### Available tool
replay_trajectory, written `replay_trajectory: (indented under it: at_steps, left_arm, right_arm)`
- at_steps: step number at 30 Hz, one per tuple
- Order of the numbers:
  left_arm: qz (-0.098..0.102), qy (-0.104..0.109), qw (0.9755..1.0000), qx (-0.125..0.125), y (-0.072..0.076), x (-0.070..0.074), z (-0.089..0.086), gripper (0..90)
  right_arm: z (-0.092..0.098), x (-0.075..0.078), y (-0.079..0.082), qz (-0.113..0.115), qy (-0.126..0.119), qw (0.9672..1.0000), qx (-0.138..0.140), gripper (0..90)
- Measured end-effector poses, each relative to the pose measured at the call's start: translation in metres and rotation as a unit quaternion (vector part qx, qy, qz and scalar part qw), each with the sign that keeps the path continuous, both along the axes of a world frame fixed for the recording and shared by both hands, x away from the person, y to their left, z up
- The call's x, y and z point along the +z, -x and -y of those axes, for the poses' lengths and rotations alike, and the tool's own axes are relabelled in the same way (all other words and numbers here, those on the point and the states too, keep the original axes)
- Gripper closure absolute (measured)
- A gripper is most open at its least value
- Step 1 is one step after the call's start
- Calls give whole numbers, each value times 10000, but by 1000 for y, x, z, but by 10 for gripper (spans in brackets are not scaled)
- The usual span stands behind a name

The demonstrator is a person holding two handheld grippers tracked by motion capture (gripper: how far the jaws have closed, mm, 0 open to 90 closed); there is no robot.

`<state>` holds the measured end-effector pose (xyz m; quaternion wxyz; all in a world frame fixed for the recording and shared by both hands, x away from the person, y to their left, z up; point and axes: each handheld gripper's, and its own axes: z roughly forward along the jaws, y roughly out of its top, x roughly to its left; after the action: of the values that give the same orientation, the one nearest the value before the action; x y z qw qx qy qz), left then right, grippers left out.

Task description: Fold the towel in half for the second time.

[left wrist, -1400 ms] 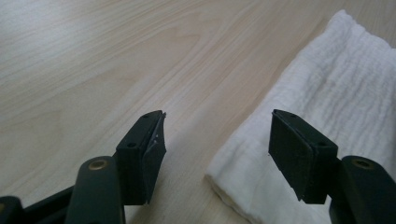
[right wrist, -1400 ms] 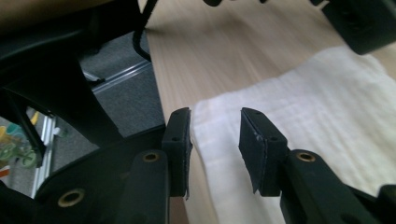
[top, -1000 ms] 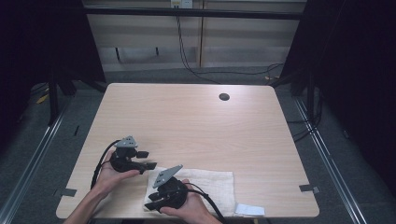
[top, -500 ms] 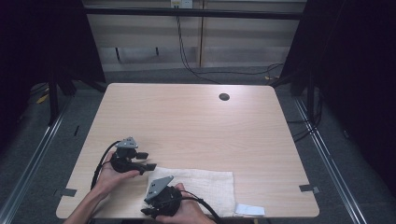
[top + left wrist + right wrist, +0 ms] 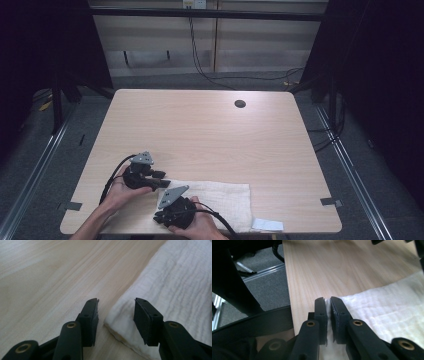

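At the near edge of the pale wooden worktop [image 5: 210, 125], you work a white cloth [image 5: 220, 197] with a tool in each hand. The cloth lies flat along the near side, a little right of the middle, its long side running left to right.

Your right tool [image 5: 161, 216] sits at the cloth's near left corner, just in front of you. Seen from the right gripper view, its jaws have just been closing and now stand almost together, with a thin fold of the cloth's [image 5: 387, 307] edge pinched between the pads [image 5: 321, 308]. That grip lies right at the worktop's [image 5: 317, 270] edge, with grey floor [image 5: 269, 290] showing beyond it.

Your left tool [image 5: 161, 178] rests at the cloth's far left corner, a short way left of and beyond the other. From the left gripper view, its jaws have just been closing too, yet they stand half apart: the rounded corner of the cloth [image 5: 180, 290] lies in the gap, the right pad [image 5: 142, 320] over the fabric and the left pad [image 5: 91, 320] over bare wood [image 5: 50, 277]. Neither pad presses on it.

A small white label [image 5: 267, 224] lies near the cloth's near right corner, and a dark round hole [image 5: 240, 104] marks the worktop's far side.
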<state>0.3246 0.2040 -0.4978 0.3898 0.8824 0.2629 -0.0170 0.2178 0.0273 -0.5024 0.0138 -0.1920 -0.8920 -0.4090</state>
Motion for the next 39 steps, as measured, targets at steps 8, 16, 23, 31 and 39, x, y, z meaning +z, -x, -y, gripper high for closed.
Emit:
replay_trajectory:
  at_steps: [8,16,23,31,39]
  left_arm:
    - [-46,-13,10000,-60,8,1,-10,583]
    - [126,-44,9998,-120,9,0,-7,619]
    - [174,-142,9995,-209,10,0,-3,841]
    - [-32,407,9991,65,5,5,-13,853]
    - [-17,505,9986,142,6,14,-16,851]
  right_arm:
    - [1,0,-1,-50,-34,10000,-18,841]
    - [2,-1,-1,-23,-64,10000,13,840]
    - [4,0,0,-152,-30,9999,28,850]
    - [12,9,-5,-184,-184,9997,-14,853]
    - [15,22,-7,-257,-419,9988,-22,853]
